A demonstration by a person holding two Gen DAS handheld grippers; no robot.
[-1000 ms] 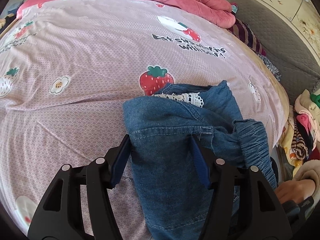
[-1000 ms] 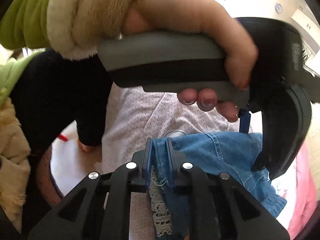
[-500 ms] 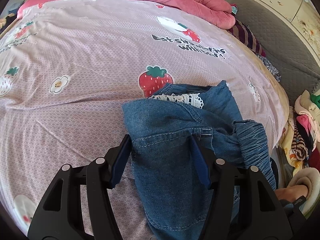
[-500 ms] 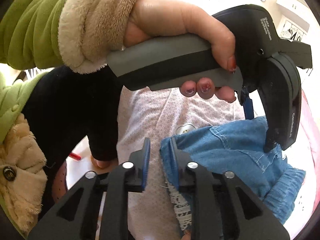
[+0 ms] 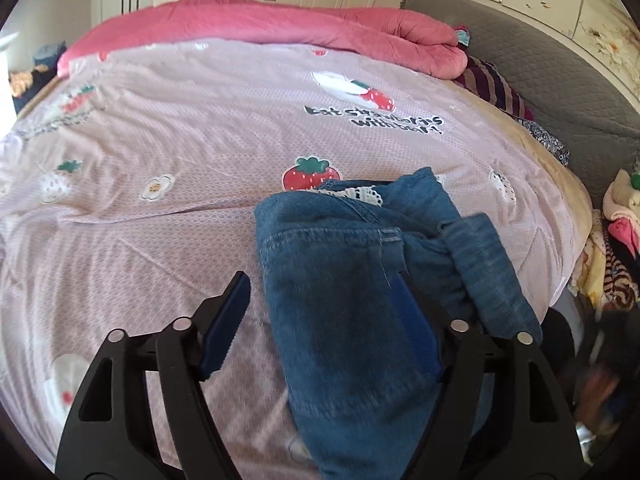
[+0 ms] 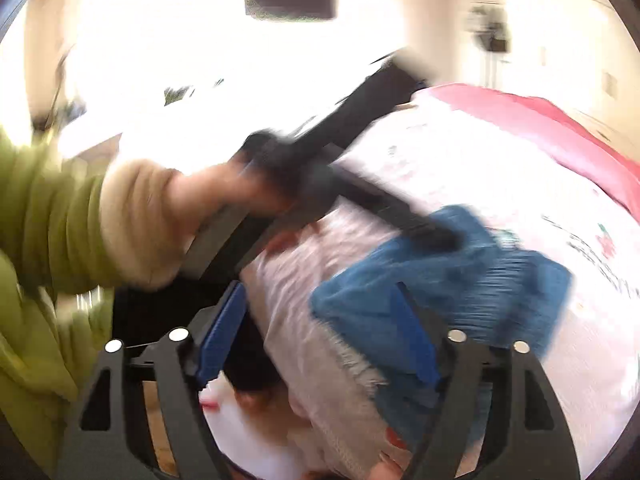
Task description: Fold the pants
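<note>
Left gripper (image 5: 320, 320) opening astride folded denim pants (image 5: 352, 280), right gripper (image 6: 320, 328) opening, unclamped, soft strawberry-print bedsheet (image 5: 200, 140).

Your right wrist view is smeared by motion, so the left hand (image 6: 224, 196) and its tool read only as streaks, and the pants (image 6: 460, 280) lose their seams there. In your left wrist view the pants (image 5: 352, 300) run off the near edge, their fold covers part of the right finger (image 5: 416, 332), and the dark blur at near right cannot be told.
</note>
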